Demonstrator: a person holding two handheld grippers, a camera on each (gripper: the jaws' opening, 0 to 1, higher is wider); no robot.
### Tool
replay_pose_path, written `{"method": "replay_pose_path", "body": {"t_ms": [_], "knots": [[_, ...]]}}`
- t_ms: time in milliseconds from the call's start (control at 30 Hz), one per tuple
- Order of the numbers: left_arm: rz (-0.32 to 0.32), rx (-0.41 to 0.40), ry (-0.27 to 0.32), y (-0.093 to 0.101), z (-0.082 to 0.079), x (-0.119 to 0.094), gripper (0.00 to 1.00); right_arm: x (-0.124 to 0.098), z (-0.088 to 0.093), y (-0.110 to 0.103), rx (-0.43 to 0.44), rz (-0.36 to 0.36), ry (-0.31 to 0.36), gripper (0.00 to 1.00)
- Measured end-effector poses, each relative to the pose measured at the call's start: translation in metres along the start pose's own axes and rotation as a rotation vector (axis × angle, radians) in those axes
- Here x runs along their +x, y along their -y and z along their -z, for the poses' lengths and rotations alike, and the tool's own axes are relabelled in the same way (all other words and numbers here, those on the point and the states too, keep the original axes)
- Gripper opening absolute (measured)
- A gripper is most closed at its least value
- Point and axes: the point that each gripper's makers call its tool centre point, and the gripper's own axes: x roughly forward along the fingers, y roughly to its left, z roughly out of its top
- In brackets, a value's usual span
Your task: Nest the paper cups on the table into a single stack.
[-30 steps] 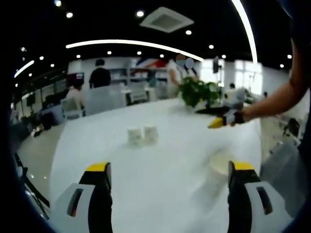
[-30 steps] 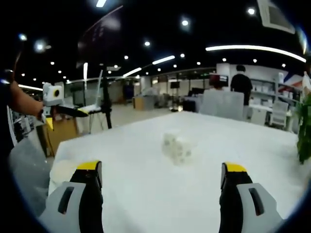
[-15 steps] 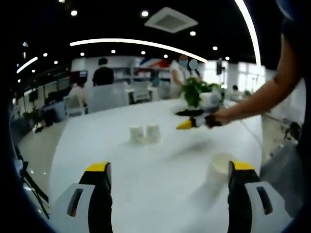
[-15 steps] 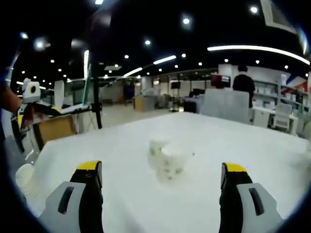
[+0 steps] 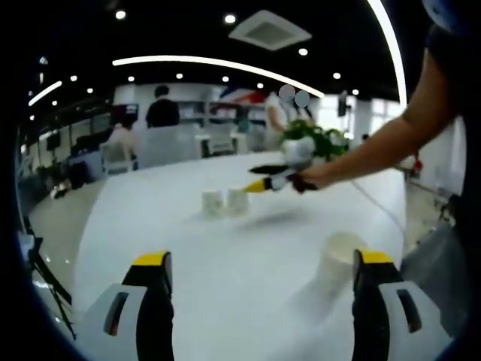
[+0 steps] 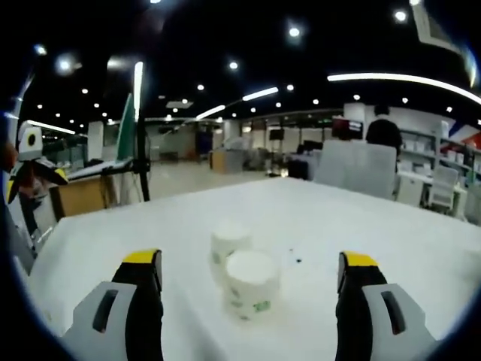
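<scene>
Right gripper (image 6: 246, 301) released, nearing two upside-down cups (image 6: 242, 282) at 12 o'clock; left gripper (image 5: 259, 301) released, third cup (image 5: 338, 259) at 2 o'clock; likely knock-over if approach clips touching pair.

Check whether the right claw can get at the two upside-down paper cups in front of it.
Probably yes: the right claw is open, the two cups stand between its jaws' line, bare table around.
</scene>
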Motion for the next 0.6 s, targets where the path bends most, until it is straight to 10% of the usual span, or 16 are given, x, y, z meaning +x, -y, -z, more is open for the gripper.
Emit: {"method": "replay_pose_path", "body": {"t_ms": [600], "knots": [[0.019, -0.003, -0.019, 0.0, 0.009, 0.003, 0.99, 0.024, 0.03, -0.014, -0.003, -0.06, -0.109, 0.47]]}}
